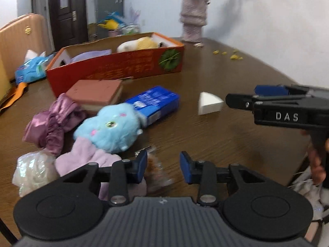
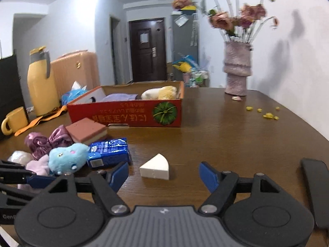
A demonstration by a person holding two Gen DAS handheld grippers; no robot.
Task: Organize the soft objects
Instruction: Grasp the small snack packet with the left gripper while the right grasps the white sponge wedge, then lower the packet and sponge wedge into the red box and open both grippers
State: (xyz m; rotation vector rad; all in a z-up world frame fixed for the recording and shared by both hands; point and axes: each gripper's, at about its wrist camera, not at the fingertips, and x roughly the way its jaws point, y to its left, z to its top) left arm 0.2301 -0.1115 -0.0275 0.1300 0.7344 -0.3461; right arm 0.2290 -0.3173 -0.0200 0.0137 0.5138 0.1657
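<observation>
A red cardboard box (image 1: 115,68) (image 2: 125,113) holds a purple cloth (image 2: 120,97) and a yellow-white plush (image 2: 160,92). In front of it lie a pink sponge block (image 1: 95,93) (image 2: 87,130), a purple satin scrunchie (image 1: 51,121) (image 2: 48,142), a blue plush (image 1: 109,127) (image 2: 67,157), a blue tissue pack (image 1: 154,103) (image 2: 109,151), a pink cloth (image 1: 86,158) and a white wedge sponge (image 1: 208,103) (image 2: 155,168). My left gripper (image 1: 163,165) is open and empty, just right of the plush pile. My right gripper (image 2: 163,175) is open and empty, just short of the wedge.
A vase of flowers (image 2: 237,70) stands at the table's back right, with yellow crumbs (image 2: 267,114) near it. A yellow jug (image 2: 40,82), a yellow mug (image 2: 14,121) and a tissue bag (image 1: 30,70) stand at the left. A crinkly plastic wrapper (image 1: 33,170) lies at the near left.
</observation>
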